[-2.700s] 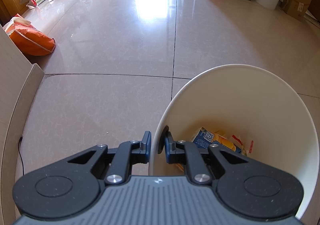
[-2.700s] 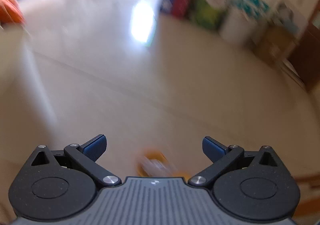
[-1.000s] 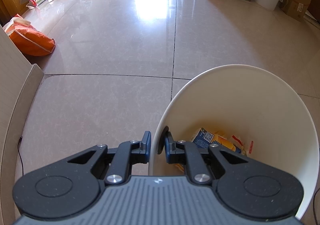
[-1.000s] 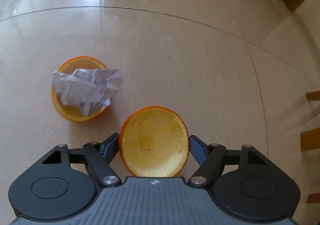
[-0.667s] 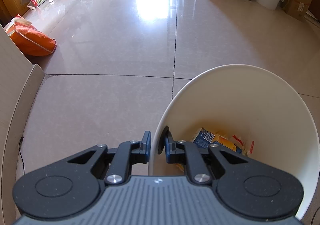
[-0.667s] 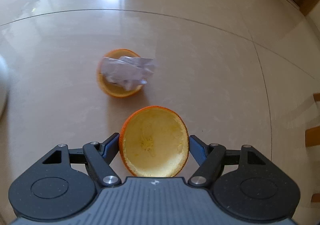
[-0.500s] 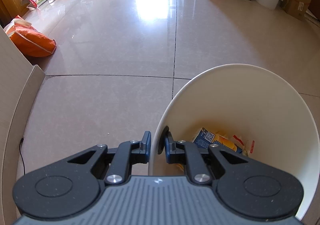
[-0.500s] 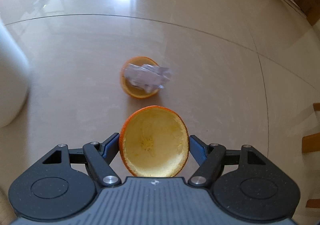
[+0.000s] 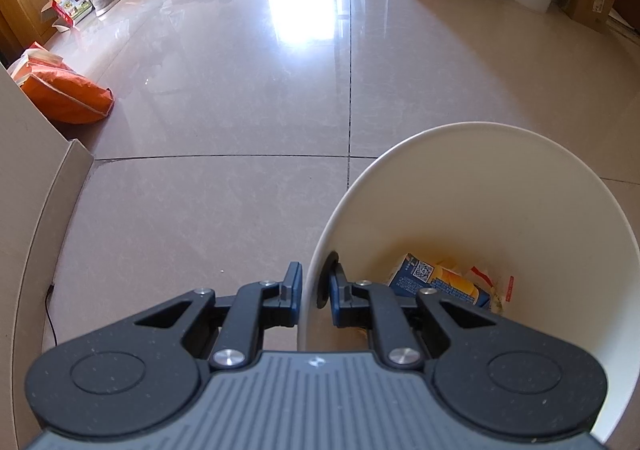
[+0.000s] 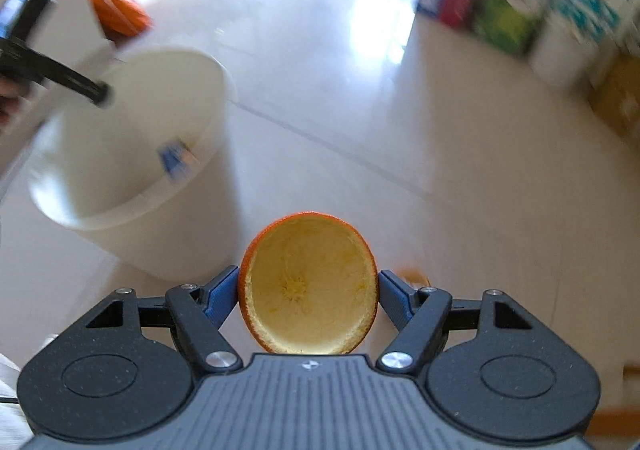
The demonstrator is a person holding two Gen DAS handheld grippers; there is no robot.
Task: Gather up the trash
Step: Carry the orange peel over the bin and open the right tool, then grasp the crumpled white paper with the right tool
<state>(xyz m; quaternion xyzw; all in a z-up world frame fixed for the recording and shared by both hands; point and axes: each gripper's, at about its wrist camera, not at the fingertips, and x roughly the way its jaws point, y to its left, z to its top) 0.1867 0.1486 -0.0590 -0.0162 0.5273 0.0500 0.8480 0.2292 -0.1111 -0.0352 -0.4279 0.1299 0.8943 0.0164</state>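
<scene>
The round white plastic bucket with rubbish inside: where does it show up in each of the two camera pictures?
Left wrist view: the round white plastic bucket fills the lower right; the left tongs pinch its near rim.
Right wrist view: the bucket sits at the left, blurred, beyond the hollow orange peel half in the right tongs.
Shared landmark: the blue carton inside the bucket.

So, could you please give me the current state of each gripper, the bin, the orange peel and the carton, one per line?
left gripper: shut on the rim of the white bin, one finger outside, one inside.
right gripper: shut on the orange peel half.
white bin: tilted, open, partly filled with trash.
orange peel half: held off the floor, hollow side facing the camera.
blue carton: lying at the bin's bottom.
</scene>
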